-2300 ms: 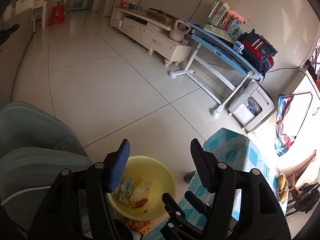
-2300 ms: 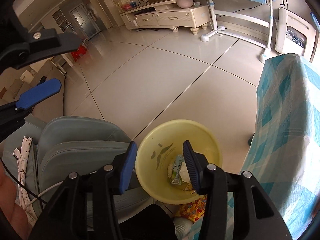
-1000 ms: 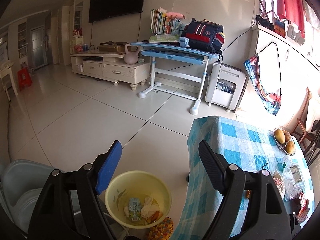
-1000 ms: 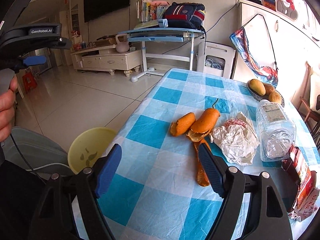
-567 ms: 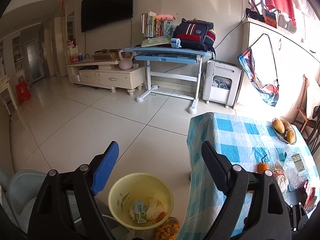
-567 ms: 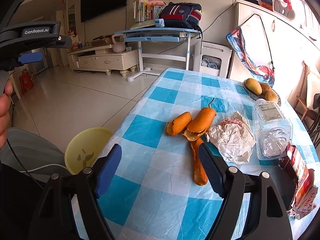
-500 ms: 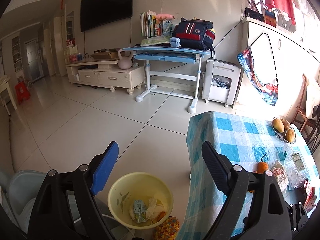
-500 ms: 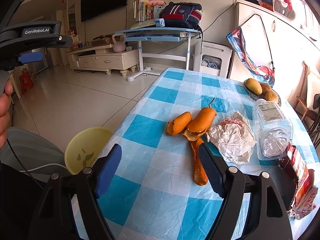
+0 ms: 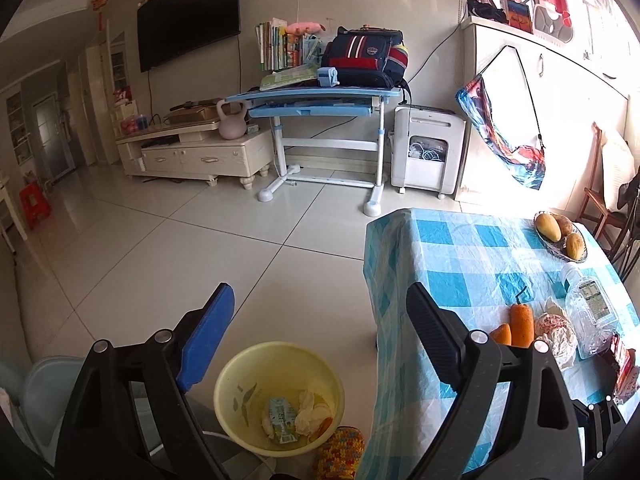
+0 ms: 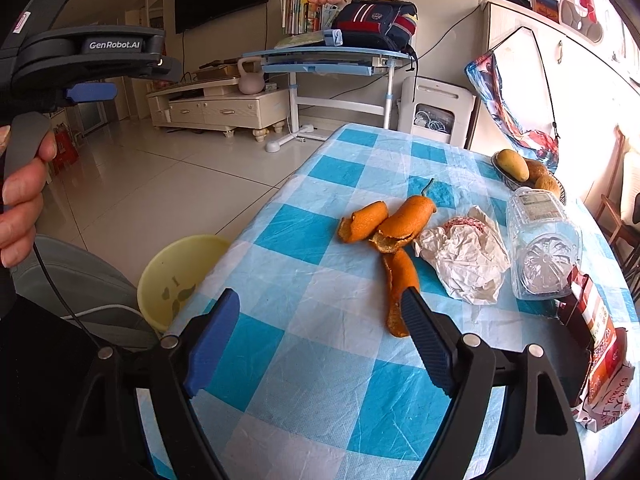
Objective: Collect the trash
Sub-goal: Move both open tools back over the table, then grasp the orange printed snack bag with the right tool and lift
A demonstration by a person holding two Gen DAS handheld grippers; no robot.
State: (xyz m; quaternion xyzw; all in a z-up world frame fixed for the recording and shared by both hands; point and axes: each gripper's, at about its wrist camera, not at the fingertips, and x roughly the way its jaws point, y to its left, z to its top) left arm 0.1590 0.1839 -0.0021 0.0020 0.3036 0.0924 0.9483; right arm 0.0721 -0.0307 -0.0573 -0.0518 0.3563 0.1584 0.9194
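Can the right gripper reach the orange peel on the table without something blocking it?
Probably yes: the right gripper is open and empty, and only bare tablecloth lies before the orange peel.

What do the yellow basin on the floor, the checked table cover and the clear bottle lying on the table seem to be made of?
Yellow basin: likely plastic, smooth and evenly coloured, with a printed leaf motif inside.
Checked table cover: probably thin plastic sheeting, since it shows fine creases and a slight sheen.
Clear bottle: apparently clear plastic, see-through, with a ribbed base and a paper label.
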